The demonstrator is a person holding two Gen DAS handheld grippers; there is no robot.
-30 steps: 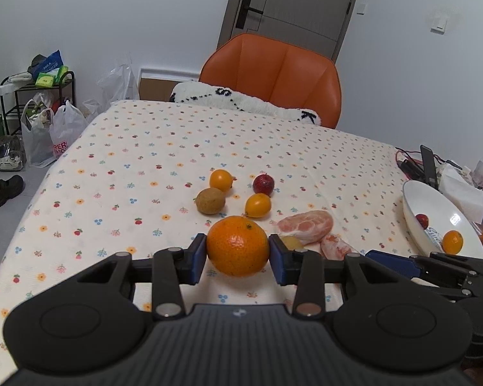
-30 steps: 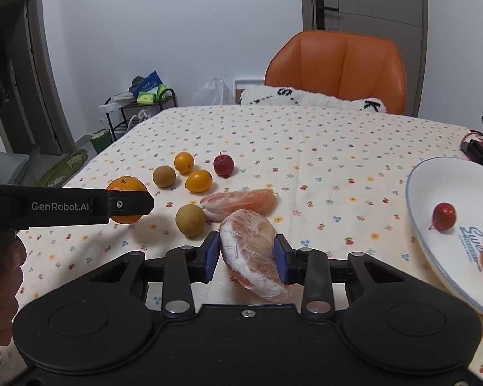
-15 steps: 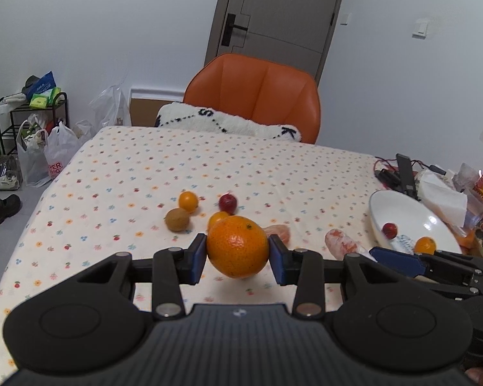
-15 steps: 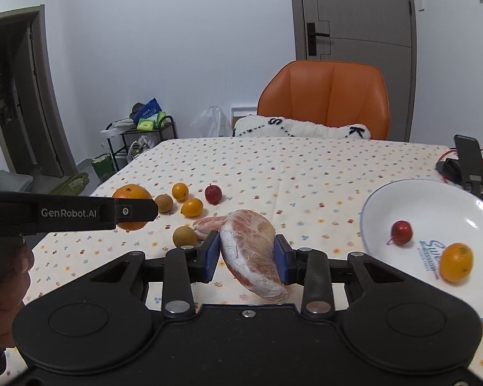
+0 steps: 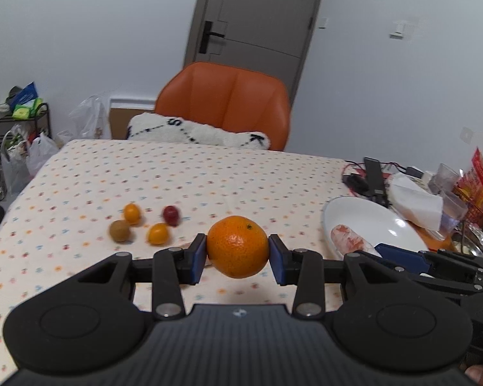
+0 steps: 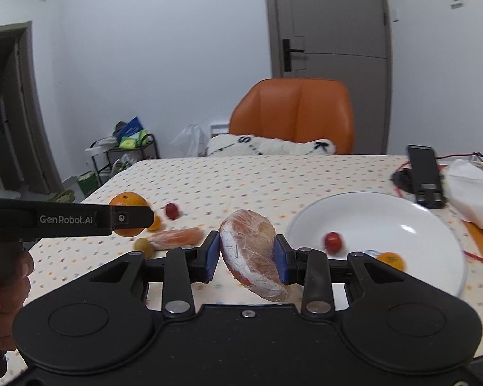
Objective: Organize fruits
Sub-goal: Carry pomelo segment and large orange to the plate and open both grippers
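Both tools have lifted off the counter (image 5: pixel 209 173) and swung toward the white plate (image 6: pixel 386 212) since a second ago. Back then my left tool (image 5: pixel 237 254) sat low among the loose fruit and my right tool (image 6: pixel 246 254) was down beside the other wrapped piece; now each hangs in the air with its load. I read that as two carries under way together, with both drops into the plate coming next.

My left tool is closed firmly on the big orange (image 5: pixel 237 246), pads pressing its two sides. My right tool is clamped on a peeled pomelo wedge in cling film (image 6: pixel 254 254), which hangs tilted, its lower end below the pads. From the left view that wedge appears in front of the plate's near rim; I cannot tell whether it is over the plate already.

My count, across both views:
- One big orange, in my left tool.
- Two wrapped pomelo wedges: one in my right tool, one on the counter (image 6: pixel 175 238).
- Two small red fruits: one on the counter (image 5: pixel 171 215), one in the plate (image 6: pixel 333 241).
- Three small oranges: two on the counter (image 5: pixel 132 214) (image 5: pixel 157 234), one in the plate (image 6: pixel 391 260).
- Two brown round fruits on the counter: one in the far cluster (image 5: pixel 119 230), one beside the resting wedge (image 6: pixel 144 246).
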